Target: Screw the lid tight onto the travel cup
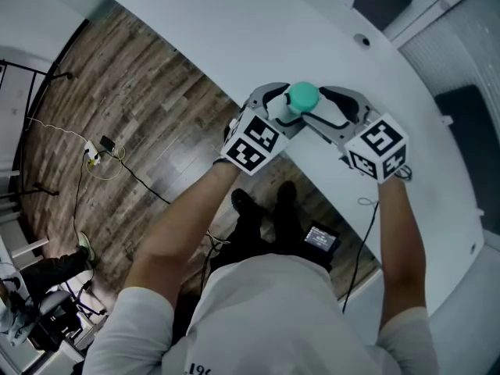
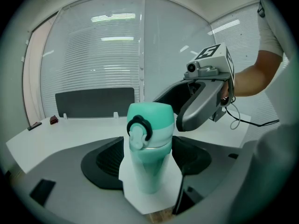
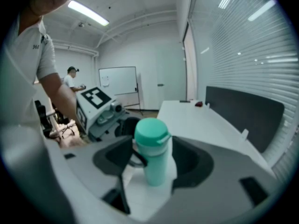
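Travel cup (image 1: 303, 96): mint green, upright on the white worktop (image 1: 234, 37), close to its near edge, lid (image 2: 150, 120) seated on top with a thin silver band (image 2: 156, 146) showing just beneath. Flanked on both sides in the head view by the left hand-held gripper (image 1: 278, 109) and the right hand-held gripper (image 1: 332, 109), both reaching in from the person's side, marker cube (image 1: 251, 143) of the left one nearest the worktop edge. Left hand-held gripper: jaws spread wide, dark pads (image 2: 106, 161) on either side of the cup body, a strip of bare worktop visible between the left pad and the cup; right pad closer, contact not clear. Nothing pinched. Dark ring-shaped latch (image 2: 140, 129) on the lid front, turned toward this gripper's camera. Right hand-held gripper: likewise spread apart, cup standing in the gap between its pads, no squeeze on lid or body visible in the right gripper view. From the left gripper view, one jaw of the right hand-held gripper just behind and beside the lid, touching or apart impossible to tell. Dark wood floor (image 1: 141, 131) below the worktop edge.
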`<state>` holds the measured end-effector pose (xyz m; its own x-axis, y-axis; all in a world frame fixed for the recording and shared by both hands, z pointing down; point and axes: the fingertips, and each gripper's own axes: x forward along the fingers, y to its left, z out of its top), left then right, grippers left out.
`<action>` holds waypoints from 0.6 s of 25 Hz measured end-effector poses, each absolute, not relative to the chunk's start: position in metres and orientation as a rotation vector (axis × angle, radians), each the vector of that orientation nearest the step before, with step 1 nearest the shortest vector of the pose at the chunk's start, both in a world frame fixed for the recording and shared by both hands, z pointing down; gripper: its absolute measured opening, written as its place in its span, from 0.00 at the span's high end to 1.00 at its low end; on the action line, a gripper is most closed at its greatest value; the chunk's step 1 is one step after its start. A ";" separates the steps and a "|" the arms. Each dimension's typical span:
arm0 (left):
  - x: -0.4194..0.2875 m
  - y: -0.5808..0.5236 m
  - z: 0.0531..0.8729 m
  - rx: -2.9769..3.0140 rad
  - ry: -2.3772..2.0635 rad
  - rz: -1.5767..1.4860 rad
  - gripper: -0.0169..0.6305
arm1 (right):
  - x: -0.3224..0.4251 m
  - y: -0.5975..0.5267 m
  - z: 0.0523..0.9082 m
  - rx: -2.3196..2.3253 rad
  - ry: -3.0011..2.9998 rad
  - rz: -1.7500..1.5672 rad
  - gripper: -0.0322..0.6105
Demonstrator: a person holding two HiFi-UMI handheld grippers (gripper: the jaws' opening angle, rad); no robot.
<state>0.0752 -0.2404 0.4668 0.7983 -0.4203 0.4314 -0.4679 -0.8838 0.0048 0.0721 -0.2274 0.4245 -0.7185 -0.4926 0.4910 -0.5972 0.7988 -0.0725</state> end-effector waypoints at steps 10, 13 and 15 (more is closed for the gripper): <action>0.068 -0.237 0.459 2.877 -0.723 0.632 0.47 | 0.075 -0.223 0.414 0.850 -2.529 0.286 0.52; 0.063 -0.238 0.449 2.886 -0.731 0.620 0.47 | 0.078 -0.225 0.401 0.875 -2.538 0.274 0.52; 0.060 -0.238 0.439 2.891 -0.736 0.598 0.47 | 0.080 -0.227 0.391 0.901 -2.546 0.268 0.52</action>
<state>0.0604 -0.2377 0.4394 0.8063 -0.4390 0.3965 -0.4778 -0.8785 -0.0011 0.0802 -0.2268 0.3908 -0.6996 -0.5542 0.4511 -0.6359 0.7707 -0.0393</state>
